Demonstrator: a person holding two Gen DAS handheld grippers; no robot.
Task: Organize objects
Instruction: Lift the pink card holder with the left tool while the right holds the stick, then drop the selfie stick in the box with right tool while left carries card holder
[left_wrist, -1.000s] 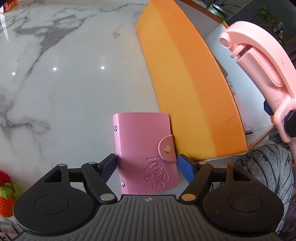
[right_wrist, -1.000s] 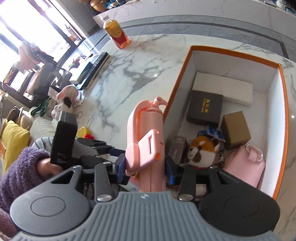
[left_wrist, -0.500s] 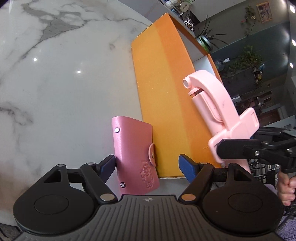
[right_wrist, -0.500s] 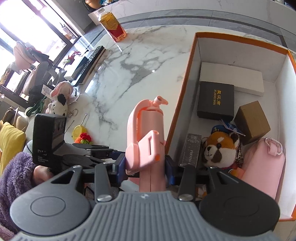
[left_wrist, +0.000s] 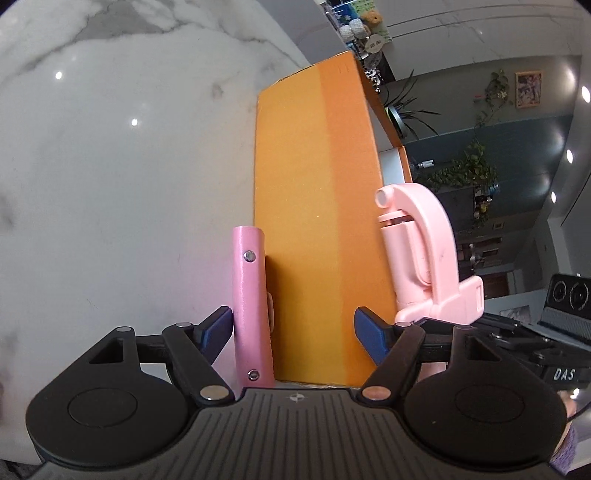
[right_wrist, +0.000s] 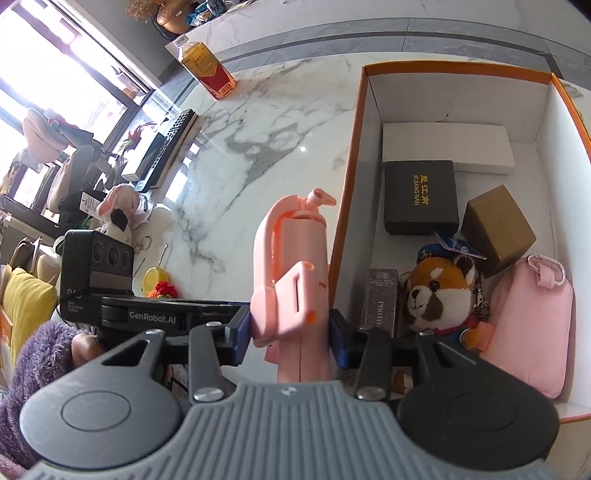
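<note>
In the left wrist view, the left gripper (left_wrist: 293, 328) is standing released, its blue pads spread wide. The pink card holder (left_wrist: 252, 306) is standing on edge between them, touching the left pad and well apart from the right one. Just behind it, the orange box (left_wrist: 314, 206) is filling the middle of the frame, resting on the marble worktop (left_wrist: 122, 177).

In the right wrist view, the right gripper (right_wrist: 291, 334) is grasping the pink selfie stick (right_wrist: 295, 284), its pads pressing both sides of the upright handle near the bottom centre of the frame. The stick is rising in front of the box's left wall (right_wrist: 345, 206). Inside the box, at the right of the frame, a black box (right_wrist: 419, 197), a white box (right_wrist: 447, 147), a brown box (right_wrist: 496, 229), a red panda plush (right_wrist: 439, 295) and a pink pouch (right_wrist: 528, 325) are lying. A bottle of orange drink (right_wrist: 207, 68) is standing on the worktop at the upper left.
</note>
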